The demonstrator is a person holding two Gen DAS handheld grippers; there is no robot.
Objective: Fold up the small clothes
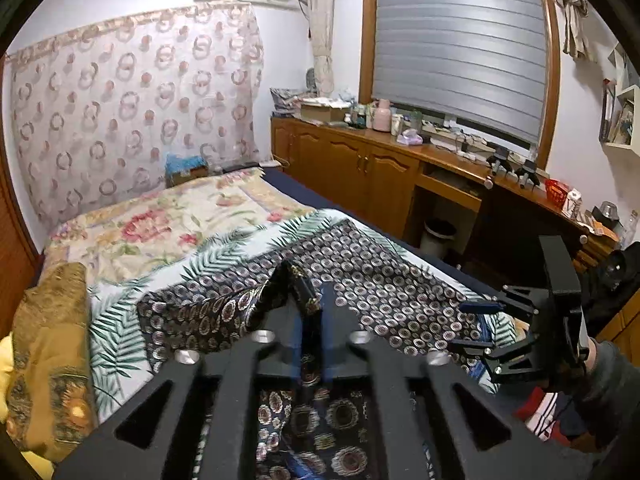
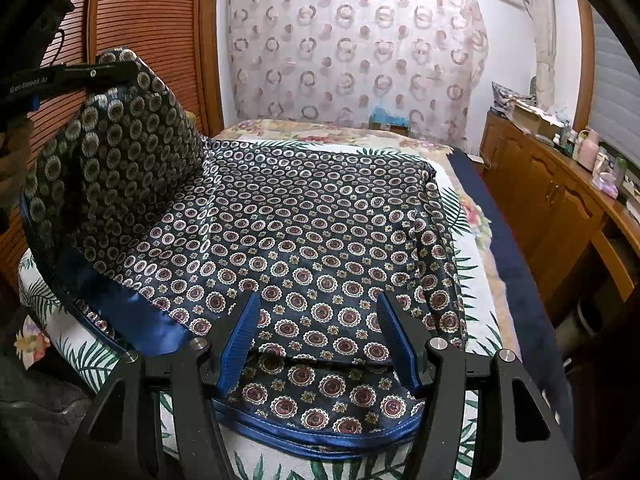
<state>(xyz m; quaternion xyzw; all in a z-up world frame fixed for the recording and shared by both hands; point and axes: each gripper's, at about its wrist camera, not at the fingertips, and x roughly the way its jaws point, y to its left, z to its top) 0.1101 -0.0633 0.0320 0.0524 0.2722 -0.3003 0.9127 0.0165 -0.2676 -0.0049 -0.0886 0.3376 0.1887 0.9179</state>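
A dark navy garment [image 2: 320, 220] printed with ringed medallions and edged in blue satin lies spread on the bed. In the right wrist view its left corner is lifted high and hangs from my left gripper [image 2: 120, 70]. In the left wrist view that gripper [image 1: 312, 312] has its fingers close together with a fold of the garment [image 1: 360, 272] between them. My right gripper [image 2: 320, 340] hovers over the near hem, pads wide apart, gripping nothing. It also shows at the right edge of the left wrist view as the right gripper [image 1: 472, 326], open.
The bed carries a palm-leaf sheet [image 2: 464, 216] and a floral blanket [image 1: 160, 216]. A brown cushion [image 1: 48, 340] lies at its left edge. Wooden cabinets [image 1: 360, 168] and a bin [image 1: 438, 236] stand to the right, and a slatted wooden door [image 2: 152, 20] to the left.
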